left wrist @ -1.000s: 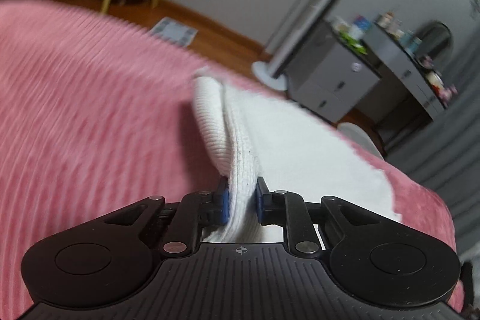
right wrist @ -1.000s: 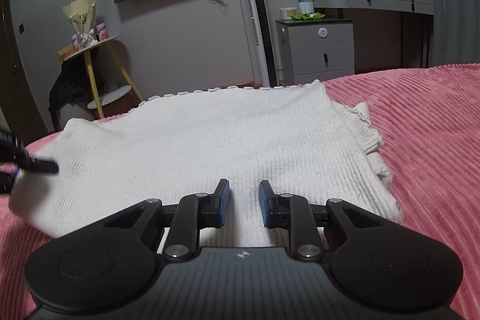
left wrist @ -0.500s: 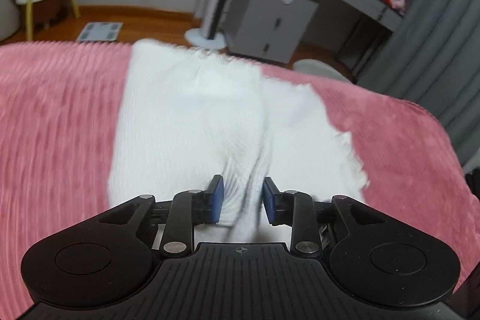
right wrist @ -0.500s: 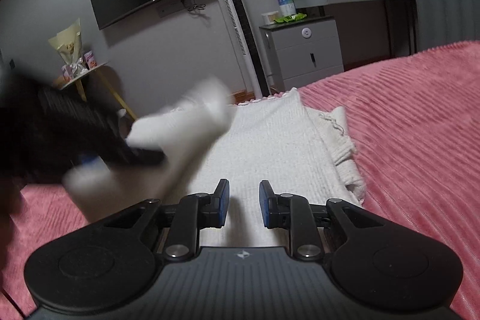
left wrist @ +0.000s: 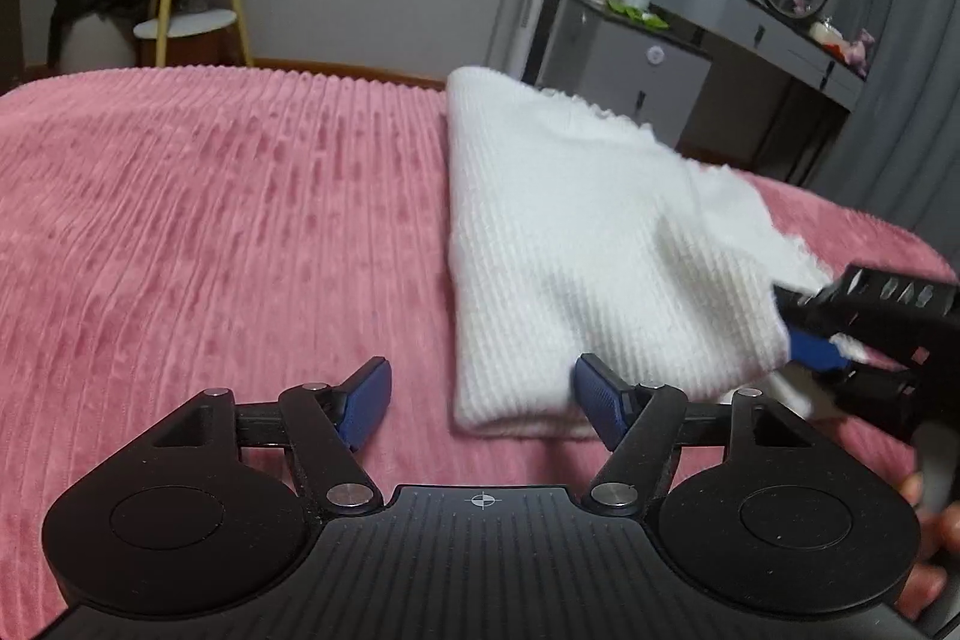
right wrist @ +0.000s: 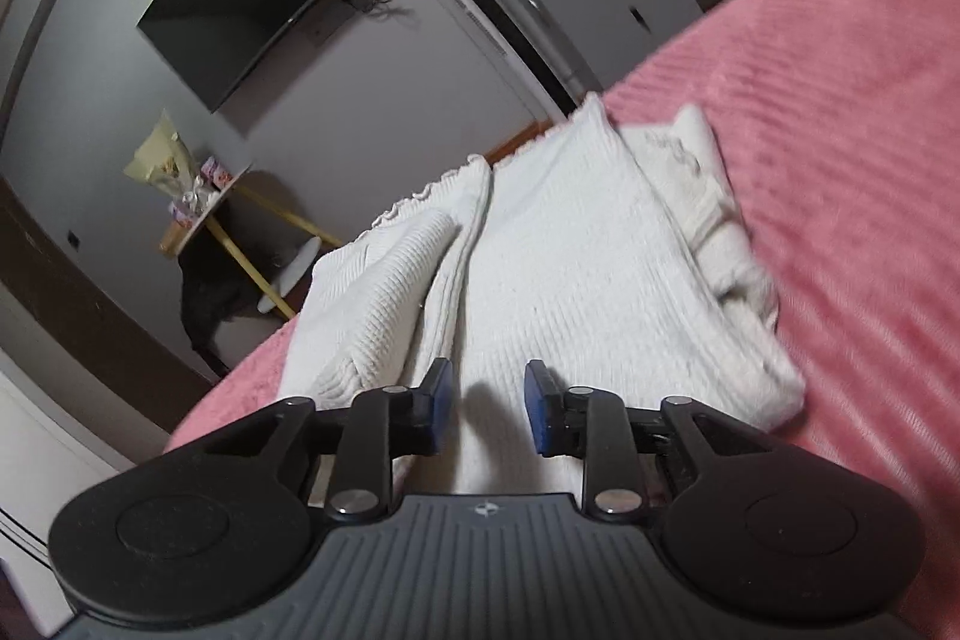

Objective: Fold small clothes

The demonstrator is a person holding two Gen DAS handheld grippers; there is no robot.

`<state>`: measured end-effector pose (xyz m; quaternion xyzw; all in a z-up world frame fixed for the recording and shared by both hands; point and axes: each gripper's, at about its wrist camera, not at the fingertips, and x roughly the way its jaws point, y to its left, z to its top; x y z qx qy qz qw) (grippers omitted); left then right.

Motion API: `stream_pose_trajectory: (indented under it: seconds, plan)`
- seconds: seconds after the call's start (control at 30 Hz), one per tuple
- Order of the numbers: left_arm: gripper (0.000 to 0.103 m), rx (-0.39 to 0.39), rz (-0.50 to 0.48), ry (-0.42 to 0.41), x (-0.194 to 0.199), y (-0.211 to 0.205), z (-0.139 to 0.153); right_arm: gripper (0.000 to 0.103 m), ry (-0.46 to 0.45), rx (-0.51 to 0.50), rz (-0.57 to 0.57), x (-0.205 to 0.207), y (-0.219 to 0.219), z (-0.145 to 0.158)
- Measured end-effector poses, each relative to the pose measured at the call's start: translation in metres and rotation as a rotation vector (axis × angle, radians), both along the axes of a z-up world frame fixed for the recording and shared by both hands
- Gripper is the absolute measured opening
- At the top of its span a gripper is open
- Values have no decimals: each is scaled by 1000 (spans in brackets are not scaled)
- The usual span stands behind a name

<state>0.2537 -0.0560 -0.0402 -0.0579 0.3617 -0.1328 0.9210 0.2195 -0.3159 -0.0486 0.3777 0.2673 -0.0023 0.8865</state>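
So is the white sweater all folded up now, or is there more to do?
Partly done. One side of the white sweater already lies folded over on the pink bedspread. The left gripper, whose jaws have just been opening, holds nothing. The right gripper hovers open over the cloth. Probably more folds remain.

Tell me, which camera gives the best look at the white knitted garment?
The right wrist view: the white knitted garment fills the middle, its folded-over flap and bunched far side showing. The left wrist view shows it off to one side, blurred, its near corner behind the right gripper.
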Motion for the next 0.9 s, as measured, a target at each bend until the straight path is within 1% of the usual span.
stream_pose_trajectory:
  seconds: [0.07,0.13,0.23,0.33,0.4,0.47,0.5,0.53,0.6,0.63,0.67,0.7,0.73,0.77,0.83,0.9]
  plan:
    - [74,-15,-12,4,-1,1,-1,37,-2,67,-9,2,-5,0]
    - [74,-39,-32,13,-1,4,-2,63,-9,129,11,9,-6,1]
    - [74,-56,-48,11,-2,6,-5,64,-9,142,57,21,2,5]
    - [75,-80,-48,11,-3,9,-3,66,30,162,99,44,11,4]
    - [75,-97,-53,12,-5,11,-3,66,33,162,117,58,15,5]
    - [75,-87,-58,3,-6,10,-3,65,42,126,155,68,23,10]
    - [75,-81,-60,-2,-6,9,-3,62,37,106,173,71,26,15]
    - [75,-77,-60,-6,-6,8,-3,55,39,65,178,74,30,19]
    - [75,-72,-62,-11,-7,6,-4,47,72,-11,198,81,37,22]
    - [76,-66,-65,-12,-7,5,-5,42,88,-19,207,85,37,19]
    - [76,-59,-66,-13,-7,4,-6,29,100,-26,211,88,37,18]
    - [78,-56,-68,-14,-7,4,-7,23,108,-44,214,90,36,19]
    - [79,-55,-67,-16,-8,4,-7,21,106,-79,221,90,38,22]
    - [79,-61,-68,-18,-8,4,-7,20,94,-145,221,88,41,29]
    - [80,-72,-72,-20,-8,4,-6,19,34,-341,211,80,56,50]
    - [80,-59,-71,-23,-9,3,-6,19,-33,-529,180,70,68,68]
